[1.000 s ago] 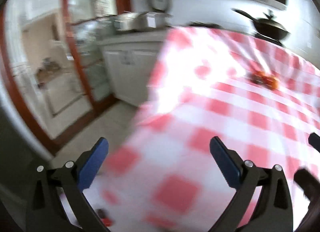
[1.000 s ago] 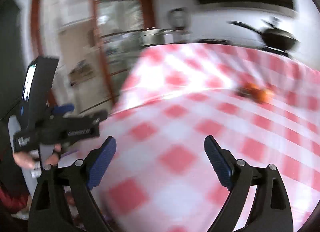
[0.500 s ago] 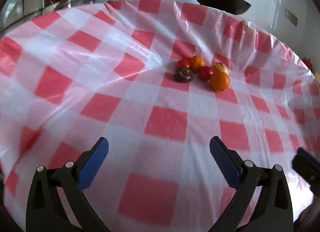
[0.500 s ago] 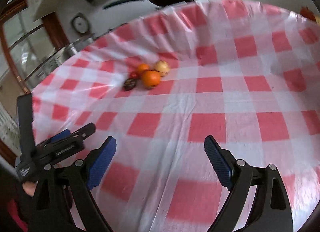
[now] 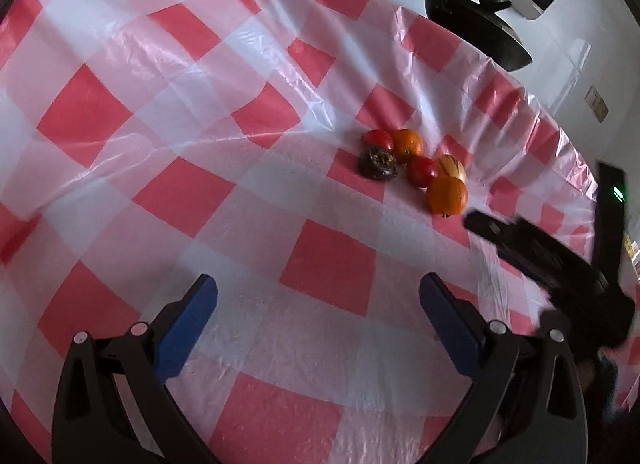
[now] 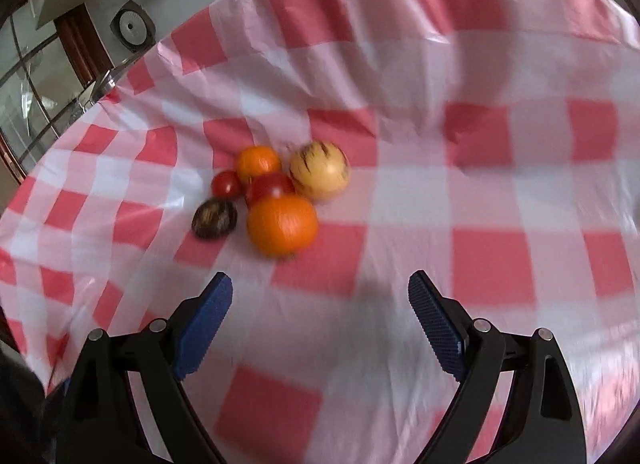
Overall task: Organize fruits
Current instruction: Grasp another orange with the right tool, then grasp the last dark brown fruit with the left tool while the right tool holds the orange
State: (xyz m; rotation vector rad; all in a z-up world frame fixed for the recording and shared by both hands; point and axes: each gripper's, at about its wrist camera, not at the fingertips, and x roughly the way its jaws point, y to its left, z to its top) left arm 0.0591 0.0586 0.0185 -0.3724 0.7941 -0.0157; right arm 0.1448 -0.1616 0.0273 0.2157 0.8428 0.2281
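Round glossy fruits [image 6: 276,192] (one striped) on crinkled checked tablecloth [image 6: 480,192]

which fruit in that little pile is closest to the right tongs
The larger round orange fruit, at the pile's near edge. The smaller orange, two red tomatoes, the dark wrinkled fruit and the pale striped one lie beyond or beside it.

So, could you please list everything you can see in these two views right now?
oranges: 2, orange, in the fruit cluster
red fruits: 2, red, between the oranges
pale striped fruit: 1, cream, cluster's right edge
dark fruit: 1, brown, cluster's left edge
tablecloth: 1, red and white check, covering the table
pan: 1, black, behind the table
wall dial: 1, grey, on the wall
left gripper: fingers blue, open, empty
right gripper: fingers blue, open, empty
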